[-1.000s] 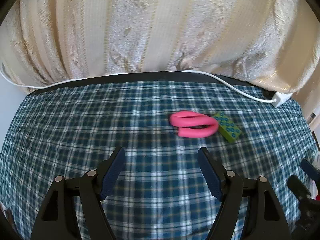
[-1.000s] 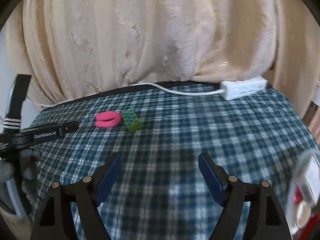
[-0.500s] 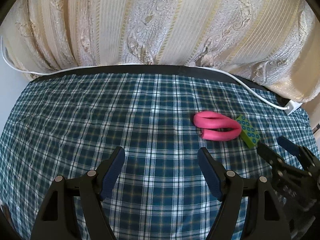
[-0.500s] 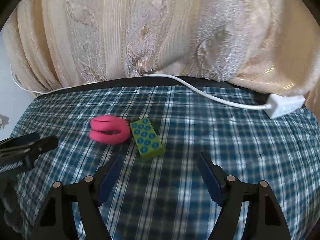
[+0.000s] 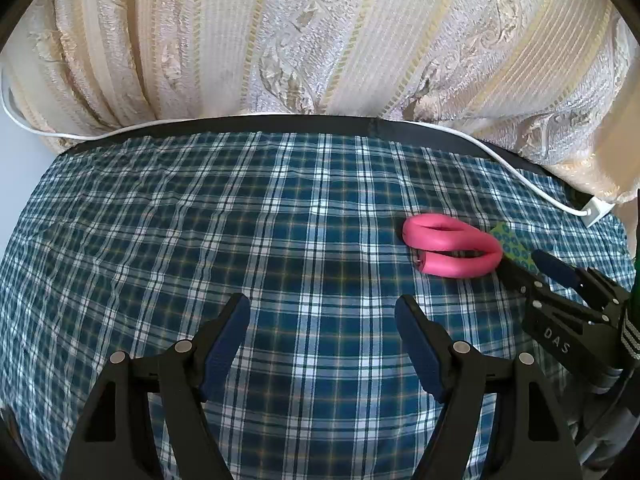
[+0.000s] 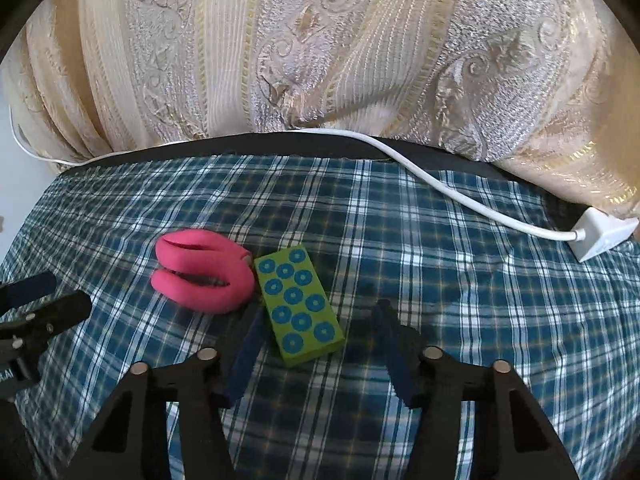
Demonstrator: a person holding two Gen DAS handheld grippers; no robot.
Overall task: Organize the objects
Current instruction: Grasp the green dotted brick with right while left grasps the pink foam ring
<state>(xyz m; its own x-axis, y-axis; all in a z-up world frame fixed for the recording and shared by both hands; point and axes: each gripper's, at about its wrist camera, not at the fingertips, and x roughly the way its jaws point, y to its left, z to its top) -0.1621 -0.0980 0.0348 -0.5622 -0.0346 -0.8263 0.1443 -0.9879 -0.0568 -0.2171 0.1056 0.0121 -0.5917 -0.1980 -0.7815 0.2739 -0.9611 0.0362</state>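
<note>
The blue-and-white plaid cotton cloth [image 6: 440, 240] looked matt and a bit wrinkly, the pink foam-looking loop [image 6: 204, 280] soft and matt, the green studded plastic brick [image 6: 300, 308] smooth, and the cream brocade curtain [image 6: 320, 60] shimmery.

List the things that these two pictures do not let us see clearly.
- Green block, left wrist view: mostly hidden behind the pink grip ring and the right tongs.
- White power strip, both views: cut off near the edge.
- Right tongs' fingers, right wrist view: blurred.
</note>
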